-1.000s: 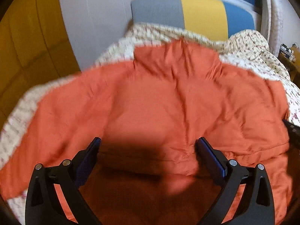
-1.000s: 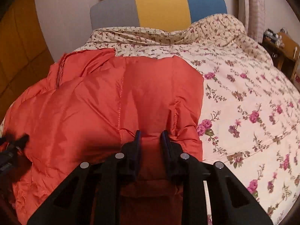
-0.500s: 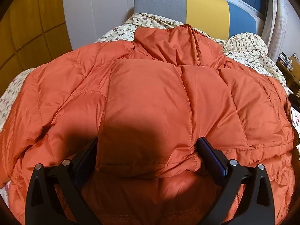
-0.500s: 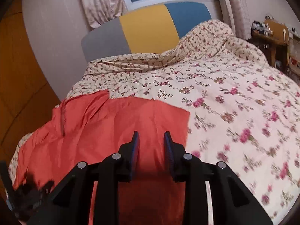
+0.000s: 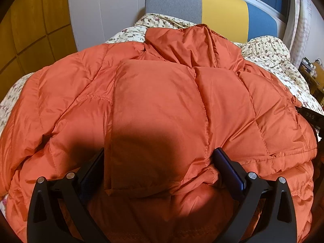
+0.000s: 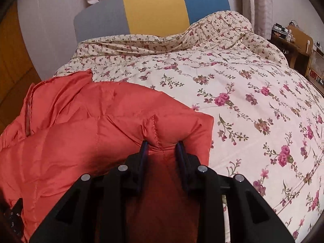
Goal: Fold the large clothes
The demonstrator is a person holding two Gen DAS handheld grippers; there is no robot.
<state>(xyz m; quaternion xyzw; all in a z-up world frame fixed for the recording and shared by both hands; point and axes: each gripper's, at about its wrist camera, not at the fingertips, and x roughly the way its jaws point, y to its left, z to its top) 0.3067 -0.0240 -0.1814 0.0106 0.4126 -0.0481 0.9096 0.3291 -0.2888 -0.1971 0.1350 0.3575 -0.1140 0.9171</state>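
An orange quilted puffer jacket (image 5: 162, 105) lies spread on the bed, with a folded panel on top and the collar toward the headboard. My left gripper (image 5: 160, 162) is wide open, its fingers on either side of the folded panel's near edge. In the right wrist view the jacket (image 6: 81, 133) fills the left side. My right gripper (image 6: 162, 147) is shut on a bunched fold at the jacket's right edge. The right gripper's body shows at the far right of the left wrist view (image 5: 309, 117).
A floral bedspread (image 6: 253, 101) covers the bed to the right of the jacket. A grey, yellow and blue headboard (image 6: 154, 10) stands at the back. A wooden nightstand with small items (image 6: 293, 38) stands at the far right. Yellow wall panels (image 5: 30, 30) stand on the left.
The jacket has settled flatter on the bed with the folded panel laid over it. My right gripper rose and then dipped back while still holding the fold. My left gripper stayed open.
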